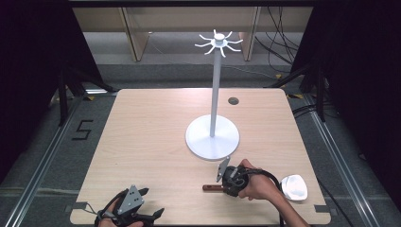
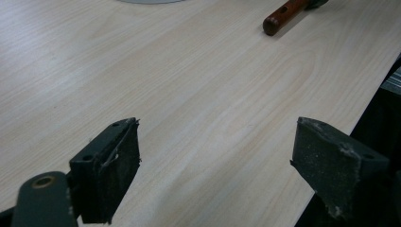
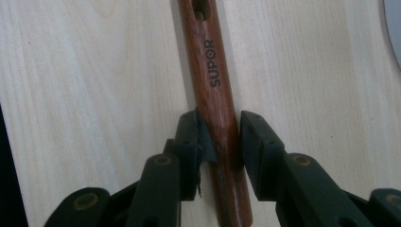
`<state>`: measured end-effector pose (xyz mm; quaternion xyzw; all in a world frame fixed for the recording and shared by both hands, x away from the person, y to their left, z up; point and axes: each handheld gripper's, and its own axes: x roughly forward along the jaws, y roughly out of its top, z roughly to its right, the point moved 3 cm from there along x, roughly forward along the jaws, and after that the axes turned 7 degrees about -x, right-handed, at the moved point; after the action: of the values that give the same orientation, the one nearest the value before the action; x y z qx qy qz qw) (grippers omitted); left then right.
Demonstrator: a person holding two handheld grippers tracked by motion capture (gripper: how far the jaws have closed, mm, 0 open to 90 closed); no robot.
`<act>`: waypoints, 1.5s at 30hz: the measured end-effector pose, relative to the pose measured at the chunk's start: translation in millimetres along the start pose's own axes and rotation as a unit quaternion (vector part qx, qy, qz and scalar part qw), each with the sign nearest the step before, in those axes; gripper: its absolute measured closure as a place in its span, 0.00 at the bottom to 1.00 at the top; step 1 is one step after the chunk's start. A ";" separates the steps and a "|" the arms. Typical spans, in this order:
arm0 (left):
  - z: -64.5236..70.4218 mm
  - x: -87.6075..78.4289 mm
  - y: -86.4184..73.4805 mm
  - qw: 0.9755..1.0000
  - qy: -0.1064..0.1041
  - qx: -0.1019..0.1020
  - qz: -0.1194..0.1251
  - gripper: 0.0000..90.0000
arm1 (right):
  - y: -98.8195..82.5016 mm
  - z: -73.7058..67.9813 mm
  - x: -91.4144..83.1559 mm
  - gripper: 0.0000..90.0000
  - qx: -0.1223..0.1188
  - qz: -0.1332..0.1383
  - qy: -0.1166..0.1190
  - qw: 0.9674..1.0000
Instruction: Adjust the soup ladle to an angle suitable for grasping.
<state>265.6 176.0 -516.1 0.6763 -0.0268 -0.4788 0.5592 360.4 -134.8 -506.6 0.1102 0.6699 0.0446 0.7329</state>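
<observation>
A kitchen utensil lies near the table's front right, with a reddish wooden handle [image 1: 210, 187] and a shiny metal head [image 1: 294, 187]. My right gripper [image 1: 223, 187] points left along that handle and is shut on it. In the right gripper view, both black pads [image 3: 191, 142] press the sides of the handle [image 3: 210, 71], which is marked SUPOR and has a hanging hole at its far end. My left gripper [image 1: 151, 202] rests at the front left corner, open, with bare table between its jaws [image 2: 215, 161]. The handle's tip [image 2: 283, 14] lies far ahead of it.
A white stand [image 1: 212, 137] with a round base, a tall pole and a ring of hooks [image 1: 219, 42] on top stands at the middle of the wooden table [image 1: 142, 142]. A small dark cable hole [image 1: 233, 100] lies behind it. Dark curtains flank the table.
</observation>
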 end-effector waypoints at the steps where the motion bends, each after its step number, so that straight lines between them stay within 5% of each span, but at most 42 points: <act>1: 0.0 0.0 0.0 1.000 0.000 0.000 0.000 0.17 | 0.0 0.0 0.0 0.78 0.000 0.000 0.000 1.000; 2: 0.8 -0.8 0.4 1.000 -0.004 -0.006 0.000 0.17 | 2.5 0.1 0.6 0.78 -0.003 0.000 0.010 1.000; 5: 0.7 -1.0 0.4 1.000 -0.003 -0.004 0.002 0.17 | 3.6 0.0 0.1 0.79 0.011 -0.007 0.004 1.000; 9: 2.1 -0.8 1.2 1.000 -0.005 -0.016 0.012 0.17 | 5.1 1.0 0.7 0.80 -0.002 -0.004 -0.014 1.000; 14: 3.0 -0.4 1.4 1.000 -0.007 -0.021 0.016 0.17 | 8.1 4.0 -14.7 0.82 0.001 0.043 -0.025 0.999; 15: 0.7 -1.9 0.9 1.000 -0.003 -0.004 0.004 0.17 | 7.3 2.8 -19.6 0.82 0.012 0.052 -0.020 0.998; 19: -0.5 -2.4 1.2 1.000 0.000 0.000 -0.001 0.17 | 5.7 7.5 -30.8 0.82 0.005 0.074 -0.028 0.997; 21: 0.2 -1.5 1.0 1.000 -0.001 -0.007 0.004 0.17 | 4.1 7.1 -36.1 0.82 0.030 0.084 -0.032 0.996; 22: 1.8 -1.4 1.1 1.000 -0.005 -0.016 0.011 0.17 | 4.1 10.2 -39.3 0.82 0.015 0.103 -0.034 0.994; 27: 0.1 -1.6 1.0 1.000 -0.001 -0.006 0.004 0.17 | 0.2 15.0 -56.1 0.82 0.028 0.141 -0.045 0.989; 33: -0.1 -1.9 1.1 1.000 -0.001 -0.008 0.008 0.17 | -5.2 20.1 -81.5 0.82 0.064 0.201 -0.095 0.973; 34: -0.4 -2.1 1.3 1.000 0.000 -0.008 0.005 0.17 | -7.3 18.6 -87.0 0.82 0.089 0.206 -0.094 0.970; 35: -0.4 -2.1 1.3 1.000 0.000 -0.008 0.005 0.17 | -7.3 18.6 -87.0 0.82 0.089 0.206 -0.094 0.970; 36: 1.0 -1.3 1.6 1.000 -0.005 -0.014 0.012 0.17 | -10.8 22.6 -94.3 0.82 0.094 0.231 -0.110 0.962; 37: 1.0 -1.3 1.6 1.000 -0.005 -0.014 0.012 0.17 | -10.8 22.6 -94.3 0.82 0.094 0.231 -0.110 0.962; 38: 1.0 -0.9 1.2 1.000 -0.003 -0.014 0.010 0.17 | -14.6 24.2 -102.0 0.82 0.098 0.253 -0.116 0.956; 41: -0.3 -1.5 1.4 1.000 -0.004 -0.009 0.003 0.17 | -17.6 25.0 -109.1 0.82 0.092 0.268 -0.101 0.954; 44: -0.4 -0.9 1.2 1.000 -0.001 -0.013 0.006 0.17 | -24.8 26.7 -121.4 0.82 0.114 0.305 -0.109 0.939; 45: -0.4 -0.9 1.2 1.000 -0.001 -0.013 0.006 0.17 | -24.8 26.7 -121.4 0.82 0.114 0.305 -0.109 0.939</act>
<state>266.0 176.3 -514.6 0.6685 -0.0249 -0.4762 0.5707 372.8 -187.5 -392.0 0.3959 0.5208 0.1770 0.7353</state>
